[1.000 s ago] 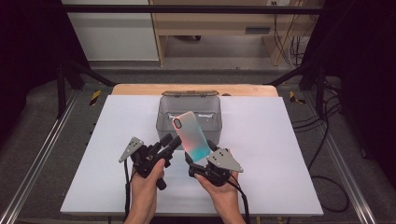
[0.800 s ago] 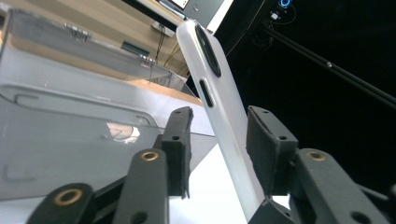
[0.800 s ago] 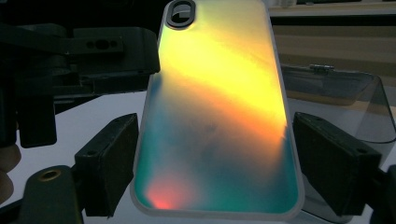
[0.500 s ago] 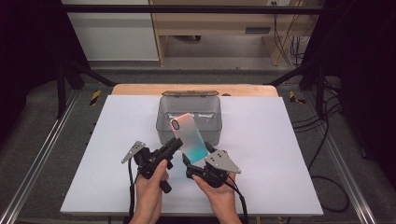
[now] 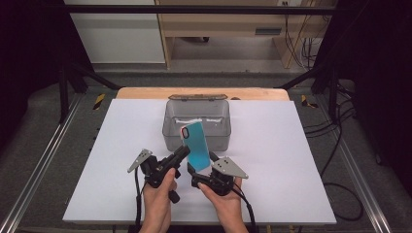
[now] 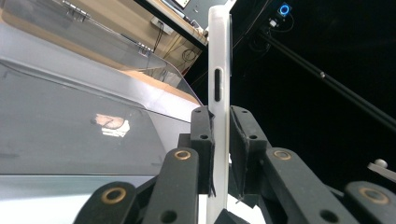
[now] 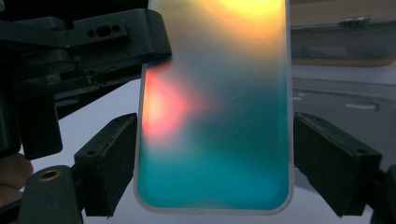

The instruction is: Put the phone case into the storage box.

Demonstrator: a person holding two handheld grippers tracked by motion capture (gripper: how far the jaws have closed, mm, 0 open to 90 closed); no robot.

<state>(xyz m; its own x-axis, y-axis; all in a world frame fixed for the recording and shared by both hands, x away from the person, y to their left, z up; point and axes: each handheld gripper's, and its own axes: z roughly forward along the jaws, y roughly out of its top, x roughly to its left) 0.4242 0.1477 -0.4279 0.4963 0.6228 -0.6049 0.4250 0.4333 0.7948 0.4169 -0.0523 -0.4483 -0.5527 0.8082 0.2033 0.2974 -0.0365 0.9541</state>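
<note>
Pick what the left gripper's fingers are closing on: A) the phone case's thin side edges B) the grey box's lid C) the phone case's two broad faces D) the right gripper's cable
C: in the left gripper view the phone case stands edge-on between the two fingers, their pads against its broad faces.

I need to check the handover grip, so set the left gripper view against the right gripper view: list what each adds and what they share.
Left gripper view: the phone case edge-on, with its side button slot, and the left gripper fingers, which have just been closing, now against both of its faces. Right gripper view: the case's teal-to-orange back face-on, with the right gripper fingers clamping its two long edges. Shared: the case itself and the clear box behind it.
</note>
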